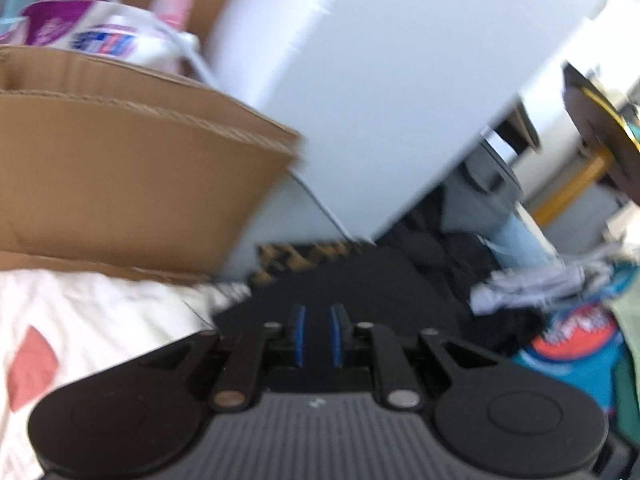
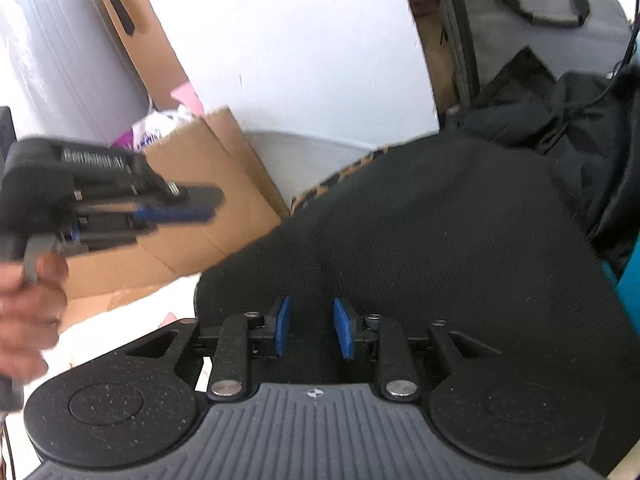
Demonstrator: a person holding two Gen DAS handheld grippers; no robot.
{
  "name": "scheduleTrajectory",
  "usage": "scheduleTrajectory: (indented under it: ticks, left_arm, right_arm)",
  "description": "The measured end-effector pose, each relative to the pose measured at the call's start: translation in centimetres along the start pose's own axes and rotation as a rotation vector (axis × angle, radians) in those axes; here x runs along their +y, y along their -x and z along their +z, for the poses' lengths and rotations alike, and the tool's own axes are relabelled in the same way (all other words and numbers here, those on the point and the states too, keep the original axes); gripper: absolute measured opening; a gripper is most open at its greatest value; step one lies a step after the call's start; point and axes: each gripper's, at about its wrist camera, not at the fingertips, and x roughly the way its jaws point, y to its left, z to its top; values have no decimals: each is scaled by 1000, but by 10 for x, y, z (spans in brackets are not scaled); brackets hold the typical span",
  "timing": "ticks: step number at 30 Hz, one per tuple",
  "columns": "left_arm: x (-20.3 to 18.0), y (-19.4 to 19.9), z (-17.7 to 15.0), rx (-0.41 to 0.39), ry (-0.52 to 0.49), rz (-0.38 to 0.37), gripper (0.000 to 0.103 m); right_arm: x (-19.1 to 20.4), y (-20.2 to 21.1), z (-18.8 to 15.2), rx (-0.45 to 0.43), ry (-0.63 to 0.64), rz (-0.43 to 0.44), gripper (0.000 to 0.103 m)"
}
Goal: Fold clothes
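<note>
Black knit garment (image 2: 420, 240) lies spread under my claws, one fold seemingly just laid
Both claws are released: my right claw (image 2: 311, 328), low in the middle of its view, stands with its blue pads apart and only cloth beneath them, nothing pinched; my left claw (image 1: 319, 336) shows a narrow gap between its pads, empty too, and in the right-hand view it hangs blurred at the left edge, clear of the cloth, before the cardboard box (image 2: 208, 200). I judge this piece nearly folded, perhaps needing one more fold. More clothes wait in a heap (image 1: 560, 320) at the right of my left view, so most of the job remains
</note>
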Motion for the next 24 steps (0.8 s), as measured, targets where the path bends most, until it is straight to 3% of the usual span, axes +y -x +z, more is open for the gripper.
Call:
scheduleTrajectory:
  ticks: [3, 9, 12, 18, 24]
  left_arm:
    - [-11, -8, -15, 15, -50, -9, 13]
    - [-8, -30, -38, 41, -103, 52, 12]
    - [1, -36, -37, 33, -104, 62, 2]
    - [12, -49, -33, 28, -90, 46, 3]
    - [9, -35, -37, 36, -126, 41, 2]
  right_arm:
    - [-9, 9, 5, -40, 11, -21, 32]
    - [-46, -2, 11, -45, 1, -129, 32]
    - [-63, -13, 9, -17, 5, -177, 32]
    - [-83, -21, 0, -7, 2, -230, 32]
    - [-101, -17, -7, 10, 4, -280, 32]
